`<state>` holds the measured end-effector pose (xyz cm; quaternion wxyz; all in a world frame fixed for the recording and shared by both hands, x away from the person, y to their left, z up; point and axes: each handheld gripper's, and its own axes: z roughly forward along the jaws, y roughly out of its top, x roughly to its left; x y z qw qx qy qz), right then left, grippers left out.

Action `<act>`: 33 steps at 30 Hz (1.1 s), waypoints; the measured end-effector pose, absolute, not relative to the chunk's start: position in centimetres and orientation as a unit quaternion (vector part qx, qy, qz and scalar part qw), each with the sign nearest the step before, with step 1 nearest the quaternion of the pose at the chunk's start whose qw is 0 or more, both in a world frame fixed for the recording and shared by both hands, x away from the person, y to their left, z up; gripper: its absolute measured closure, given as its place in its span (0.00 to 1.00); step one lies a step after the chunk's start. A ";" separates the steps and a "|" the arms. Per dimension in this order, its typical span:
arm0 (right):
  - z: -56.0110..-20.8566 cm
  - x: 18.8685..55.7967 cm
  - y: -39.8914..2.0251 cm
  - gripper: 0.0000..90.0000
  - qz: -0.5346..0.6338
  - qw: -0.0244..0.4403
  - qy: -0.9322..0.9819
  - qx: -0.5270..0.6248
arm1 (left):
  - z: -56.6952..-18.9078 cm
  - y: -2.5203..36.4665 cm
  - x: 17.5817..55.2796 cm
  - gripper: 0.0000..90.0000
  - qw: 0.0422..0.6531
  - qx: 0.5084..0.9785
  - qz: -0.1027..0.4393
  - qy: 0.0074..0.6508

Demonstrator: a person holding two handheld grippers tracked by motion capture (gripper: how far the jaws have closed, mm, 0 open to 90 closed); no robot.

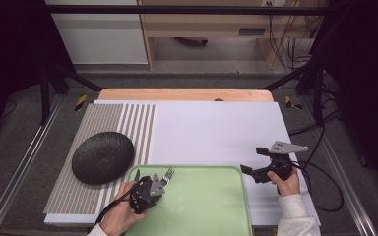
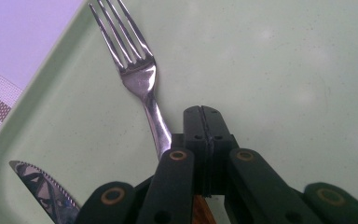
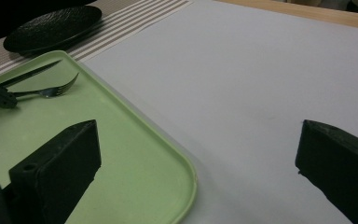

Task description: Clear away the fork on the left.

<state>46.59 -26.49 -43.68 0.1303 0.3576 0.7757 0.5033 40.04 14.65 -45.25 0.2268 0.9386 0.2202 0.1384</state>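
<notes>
**Left gripper down at fork, nothing moved to mat yet**

Far left: striped mat (image 1: 86,147) on the worktop (image 1: 216,132), black plate (image 1: 103,157) on it. Knife (image 1: 136,175) and fork (image 1: 167,173) lie side by side at the green tray's (image 1: 202,206) left corner, both flat on the tray. Left gripper (image 1: 158,183) sits low over the handles, jaws pressed together beside the fork stem (image 2: 154,116); can't tell if the stem is actually pinched. Right gripper (image 1: 251,162) hovers off the tray's right edge over bare worktop, jaws wide, empty. Judgement: place-setting looks barely begun; plate is down, cutlery not lifted. Left to do: pick fork and knife, lay them by the plate.
</notes>
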 end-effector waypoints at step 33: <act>-43.8 46.6 -26.4 0.01 0.501 0.129 0.777 0.358 | -45.3 16.6 40.1 1.00 0.228 0.935 0.138 0.234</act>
